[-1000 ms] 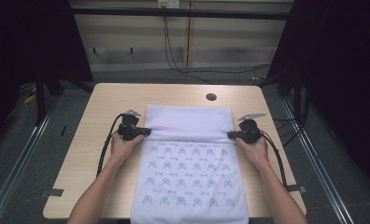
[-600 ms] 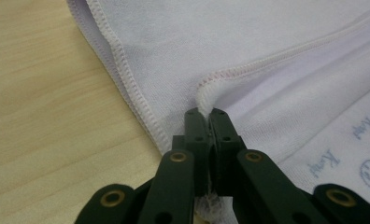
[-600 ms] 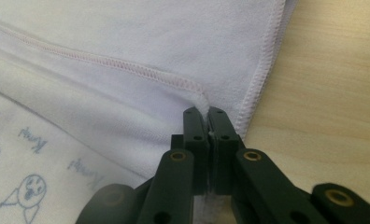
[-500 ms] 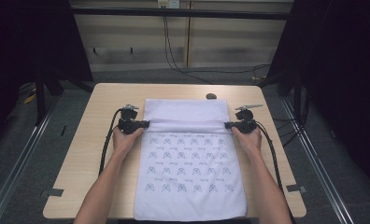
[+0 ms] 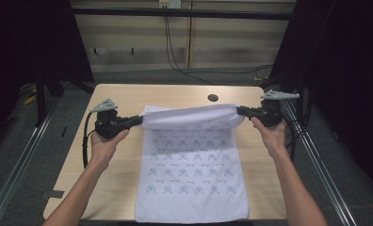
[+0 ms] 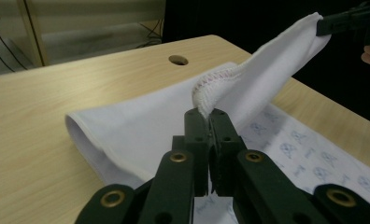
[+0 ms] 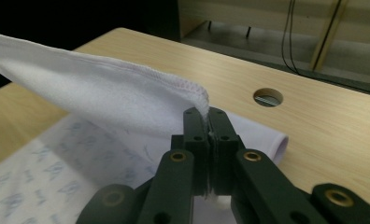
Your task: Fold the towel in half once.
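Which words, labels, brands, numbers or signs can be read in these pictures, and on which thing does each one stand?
No readable text is in any view.
White cloth with a blue printed pattern: small repeated blue figures, too small and blurred to read as letters or signs.
Light wooden table with a round hole: no label or number.
Black left claw and black right claw: no brand or marking visible.

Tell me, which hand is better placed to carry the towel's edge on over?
Neither, really: the left tongs and right tongs each pinch one corner of the towel, whose far edge hangs level between them. I'd move both together.
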A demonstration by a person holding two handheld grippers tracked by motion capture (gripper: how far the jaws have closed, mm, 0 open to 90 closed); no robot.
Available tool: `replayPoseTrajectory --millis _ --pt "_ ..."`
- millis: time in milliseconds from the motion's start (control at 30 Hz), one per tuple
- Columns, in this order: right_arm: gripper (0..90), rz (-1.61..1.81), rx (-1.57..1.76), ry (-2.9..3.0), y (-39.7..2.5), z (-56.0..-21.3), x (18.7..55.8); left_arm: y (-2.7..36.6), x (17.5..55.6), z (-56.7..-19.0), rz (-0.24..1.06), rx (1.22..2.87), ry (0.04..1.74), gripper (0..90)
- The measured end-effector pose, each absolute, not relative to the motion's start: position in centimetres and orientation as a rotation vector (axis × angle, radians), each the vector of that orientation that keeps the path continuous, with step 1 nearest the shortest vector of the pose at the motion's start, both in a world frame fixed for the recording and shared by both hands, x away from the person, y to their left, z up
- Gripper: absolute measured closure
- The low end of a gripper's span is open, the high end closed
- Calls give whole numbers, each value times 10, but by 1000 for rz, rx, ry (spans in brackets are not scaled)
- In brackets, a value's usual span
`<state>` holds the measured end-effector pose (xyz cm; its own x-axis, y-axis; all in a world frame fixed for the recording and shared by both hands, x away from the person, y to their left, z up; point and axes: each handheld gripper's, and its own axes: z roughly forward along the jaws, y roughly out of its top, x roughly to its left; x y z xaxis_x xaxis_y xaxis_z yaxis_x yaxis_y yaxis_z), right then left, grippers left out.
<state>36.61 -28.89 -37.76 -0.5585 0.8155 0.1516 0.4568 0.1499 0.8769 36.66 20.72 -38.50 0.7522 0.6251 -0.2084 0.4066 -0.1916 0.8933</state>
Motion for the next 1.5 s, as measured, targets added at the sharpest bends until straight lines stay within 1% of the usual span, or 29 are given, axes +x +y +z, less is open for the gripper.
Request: replayPoseTrajectory --millis 167,367,467,533,633,700,800,867,967,1033,1100,1167,1233,1367,1400,1500 --pt "881 1441 1144 2100 -291 -365 324 216 327 -366 250 1807 735 880" --pt "881 1489 1044 2090 -292 -343 287 222 296 -335 262 1751 666 879" --pt "881 1518 1017 2072 -297 -336 271 221 284 -337 233 1761 636 878" --pt "881 1494 1030 2094 -300 -343 264 217 275 -348 208 1818 640 877" --pt "880 1490 1071 2147 -302 -368 249 217 258 -373 154 1874 655 874" --pt "879 1446 1093 2228 -300 -394 230 219 249 -392 112 1914 653 874" --pt "876 1426 1141 2307 -299 -427 212 218 244 -420 48 1961 670 874" --pt "870 1425 1169 2340 -300 -442 204 218 241 -440 -1 2001 690 873" --pt "858 1379 1158 2434 -299 -451 195 219 232 -457 -60 2066 684 872" --pt "842 1366 1128 2483 -296 -454 185 218 227 -465 -104 2114 658 868" --pt "806 1339 1089 2555 -294 -459 175 218 223 -470 -140 2161 604 860" --pt "796 1288 1075 2626 -293 -467 170 215 221 -469 -167 2199 559 850" --pt "757 1284 1078 2666 -293 -472 165 210 219 -467 -197 2242 500 828" --pt "681 1318 1075 2698 -297 -472 155 212 215 -466 -258 2232 469 783" --pt "639 1315 1076 2703 -300 -472 152 215 215 -465 -262 2225 465 771" --pt "592 1328 1110 2651 -306 -471 151 225 220 -461 -220 2151 511 705"
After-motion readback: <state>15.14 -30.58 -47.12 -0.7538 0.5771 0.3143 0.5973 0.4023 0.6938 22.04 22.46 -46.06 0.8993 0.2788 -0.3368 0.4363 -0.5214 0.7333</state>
